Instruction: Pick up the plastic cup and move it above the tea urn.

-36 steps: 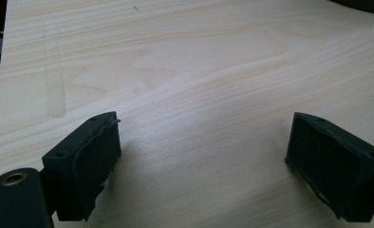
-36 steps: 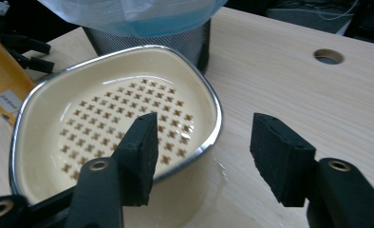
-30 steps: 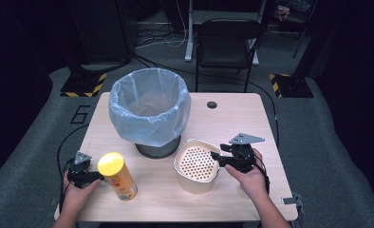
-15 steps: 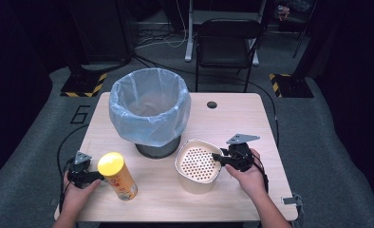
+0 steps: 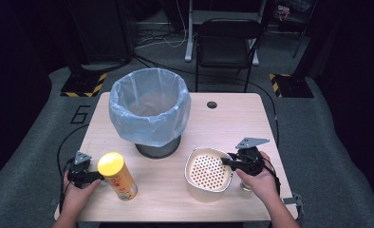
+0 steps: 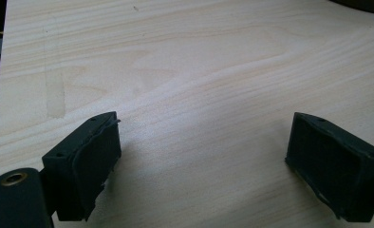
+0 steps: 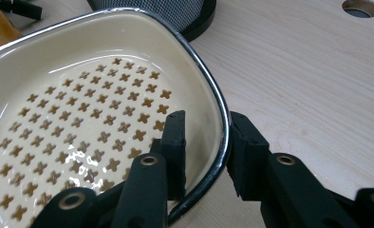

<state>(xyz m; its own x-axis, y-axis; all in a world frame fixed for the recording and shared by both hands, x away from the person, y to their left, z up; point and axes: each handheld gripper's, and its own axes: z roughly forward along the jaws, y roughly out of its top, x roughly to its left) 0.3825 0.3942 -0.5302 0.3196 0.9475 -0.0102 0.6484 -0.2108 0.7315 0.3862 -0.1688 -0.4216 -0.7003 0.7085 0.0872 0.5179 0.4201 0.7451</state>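
Evidently the work in hand centred on the cream strainer basket [image 5: 208, 175], which stood on the near right part of the table [image 5: 232, 118], just in front of the bin. The right gripper [image 7: 205, 142] straddled its dark rim, one jaw inside the wall and the other outside; the jaws were narrow around the wall, though whether they already pinched it I could not tell. Taking it at the rim suited a lift or a tip, probably toward the bin, since the wall was the one thin edge a small claw could span.

The left gripper [image 5: 91, 176] lay low at the near left edge, its tips just beside the yellow-lidded can [image 5: 117, 175]. Its own view showed the jaws spread wide over bare wood with nothing between them, so the can stood on its own, not held.

The bin [image 5: 149, 111], lined with a pale blue bag, sat at the middle of the table with its mouth open upward, within reach of both hands.

By count: one strainer basket, one can, one bin, two grippers, and one round cable hole [image 5: 211, 104] in the tabletop beyond. One dark chair [image 5: 228, 45] stood behind the table.
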